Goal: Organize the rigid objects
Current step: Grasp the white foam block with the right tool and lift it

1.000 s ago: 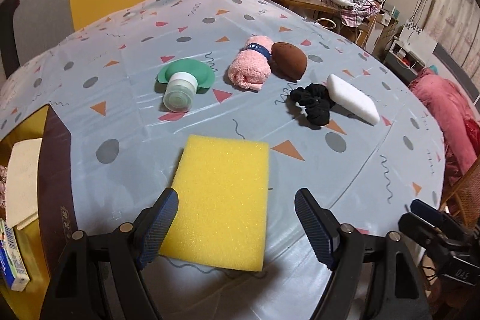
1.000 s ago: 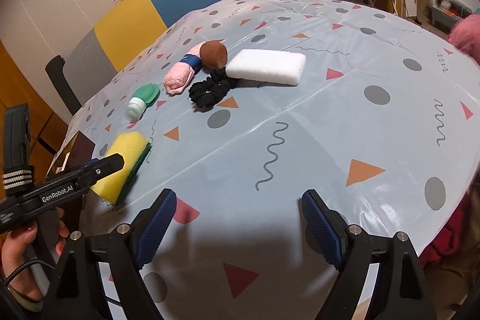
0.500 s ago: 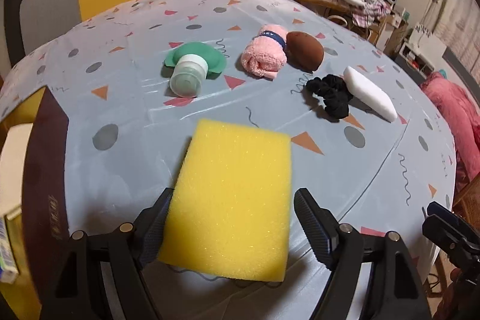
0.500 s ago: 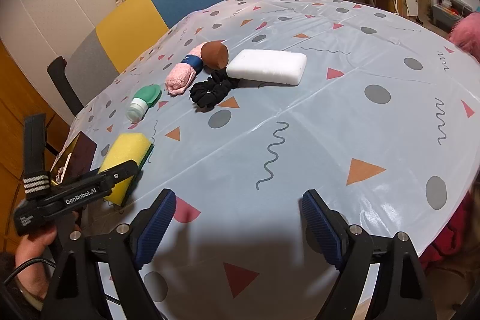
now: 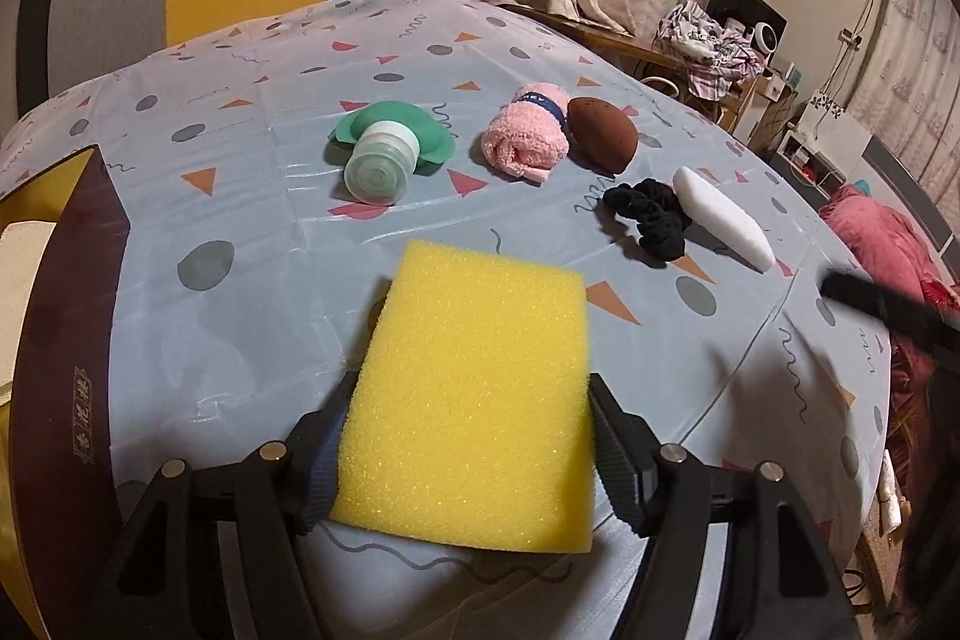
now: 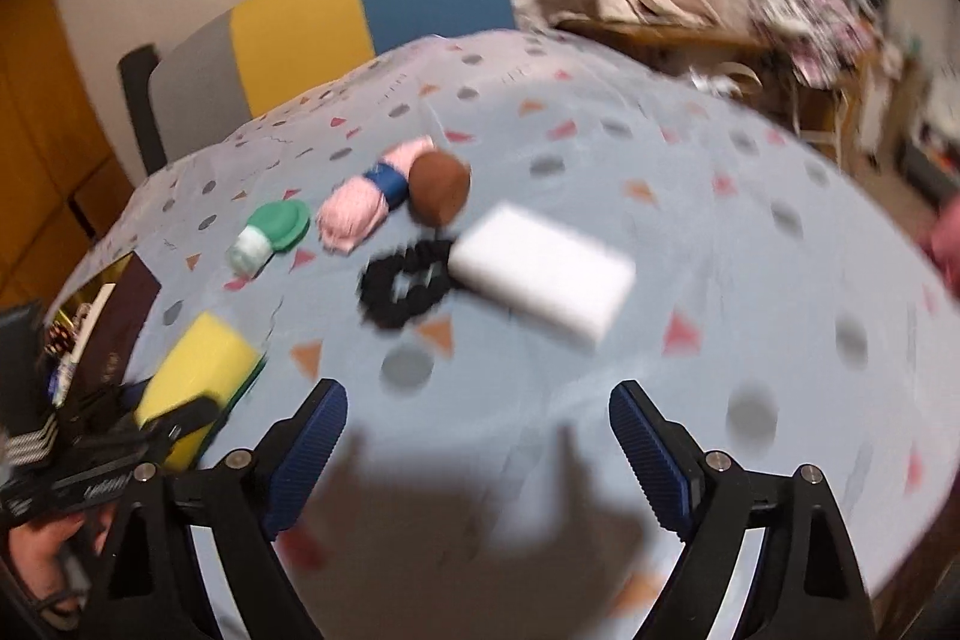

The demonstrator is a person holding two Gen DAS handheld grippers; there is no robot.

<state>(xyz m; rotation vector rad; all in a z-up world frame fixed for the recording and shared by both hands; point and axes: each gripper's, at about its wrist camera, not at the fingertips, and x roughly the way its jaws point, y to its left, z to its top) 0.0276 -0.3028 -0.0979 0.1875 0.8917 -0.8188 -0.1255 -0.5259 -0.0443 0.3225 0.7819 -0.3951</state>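
Left claw [image 5: 468, 436] pinching the flat yellow foam sponge [image 5: 474, 394] by its near end, low over the patterned desk [image 5: 240, 196]. Right claw [image 6: 478, 451] spread wide, empty — view blurred. Risk: soft foam compressing, sagging or slipping free when lifted.

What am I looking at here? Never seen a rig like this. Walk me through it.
No robot: a person holds a two-finger gripper in each hand, each carrying a fisheye camera looking along its fingers. The left view shows the left gripper around a yellow sponge, apparently closed on it. The right view, blurred, shows the right gripper open and empty above the table. On the patterned cloth lie a green bottle, a pink rolled towel, a brown egg-shaped thing, a black scrunchie and a white block.
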